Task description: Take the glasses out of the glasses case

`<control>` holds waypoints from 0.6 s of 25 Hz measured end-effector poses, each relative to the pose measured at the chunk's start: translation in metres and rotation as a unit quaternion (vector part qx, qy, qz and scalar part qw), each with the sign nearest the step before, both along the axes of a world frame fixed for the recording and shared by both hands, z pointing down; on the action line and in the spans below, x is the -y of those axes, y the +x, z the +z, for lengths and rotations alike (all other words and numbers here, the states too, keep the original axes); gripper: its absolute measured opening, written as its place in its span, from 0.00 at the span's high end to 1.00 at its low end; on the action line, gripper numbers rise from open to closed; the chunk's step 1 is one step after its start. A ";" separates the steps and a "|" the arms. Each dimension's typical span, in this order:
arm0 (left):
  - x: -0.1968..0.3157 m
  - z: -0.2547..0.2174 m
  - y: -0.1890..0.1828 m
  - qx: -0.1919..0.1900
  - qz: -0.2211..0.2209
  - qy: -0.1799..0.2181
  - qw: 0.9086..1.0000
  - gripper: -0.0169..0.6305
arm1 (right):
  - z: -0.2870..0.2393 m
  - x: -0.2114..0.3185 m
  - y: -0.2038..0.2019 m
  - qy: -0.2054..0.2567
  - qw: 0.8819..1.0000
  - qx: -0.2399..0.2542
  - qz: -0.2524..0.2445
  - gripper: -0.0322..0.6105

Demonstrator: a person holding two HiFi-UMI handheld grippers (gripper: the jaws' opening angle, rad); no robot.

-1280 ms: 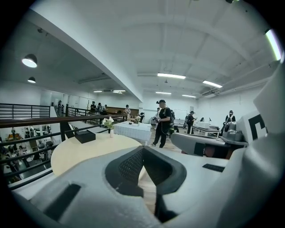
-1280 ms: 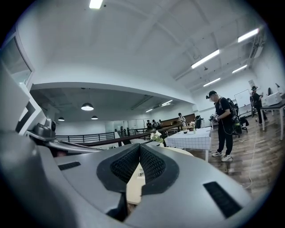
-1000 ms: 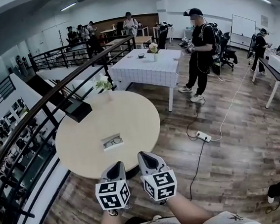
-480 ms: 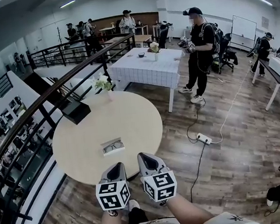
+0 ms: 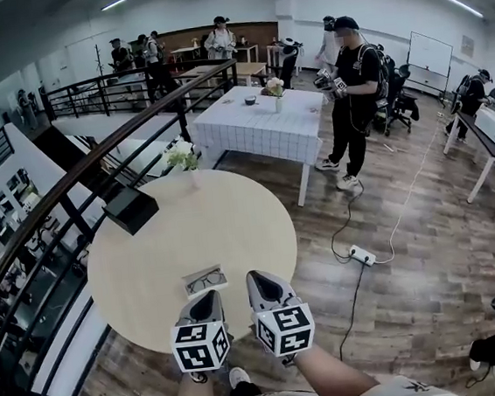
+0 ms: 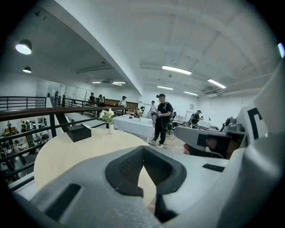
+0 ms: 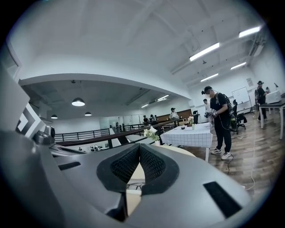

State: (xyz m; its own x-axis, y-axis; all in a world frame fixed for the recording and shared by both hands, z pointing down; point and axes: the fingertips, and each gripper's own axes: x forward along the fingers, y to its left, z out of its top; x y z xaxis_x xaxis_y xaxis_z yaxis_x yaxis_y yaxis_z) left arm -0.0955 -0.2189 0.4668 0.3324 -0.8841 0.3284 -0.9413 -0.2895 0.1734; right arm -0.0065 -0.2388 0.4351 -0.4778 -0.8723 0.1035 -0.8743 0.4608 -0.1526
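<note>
Matt, seemingly wooden table (image 5: 189, 225); glossy plank floor (image 5: 394, 256)

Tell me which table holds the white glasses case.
The round beige table, nearest you; the white glasses case lies near its front edge, unlike the white-clothed rectangular table.

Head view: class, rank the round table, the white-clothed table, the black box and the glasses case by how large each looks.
1. round table
2. white-clothed table, farther from the camera, so its true size is unsure
3. black box
4. glasses case, nearest yet smallest
</note>
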 end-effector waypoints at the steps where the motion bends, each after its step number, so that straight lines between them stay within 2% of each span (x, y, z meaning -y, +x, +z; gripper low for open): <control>1: 0.009 -0.001 -0.004 0.000 0.002 0.000 1.000 0.95 | 0.000 0.009 -0.003 -0.001 1.000 -0.002 0.001 0.93; 7: 0.057 -0.002 -0.027 0.003 0.019 -0.001 1.000 0.96 | 0.004 0.051 -0.024 -0.006 1.000 -0.017 0.011 0.93; 15: 0.104 0.014 -0.061 0.015 0.048 -0.022 0.999 0.95 | 0.012 0.099 -0.055 -0.011 0.999 -0.031 0.026 0.93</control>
State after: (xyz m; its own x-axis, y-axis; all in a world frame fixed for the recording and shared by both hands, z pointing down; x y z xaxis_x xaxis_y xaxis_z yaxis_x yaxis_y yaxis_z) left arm -0.1567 -0.3228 0.4803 0.4038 -0.8333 0.3776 -0.9148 -0.3708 0.1602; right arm -0.0611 -0.3381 0.4471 -0.4245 -0.8927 0.1512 -0.9048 0.4120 -0.1082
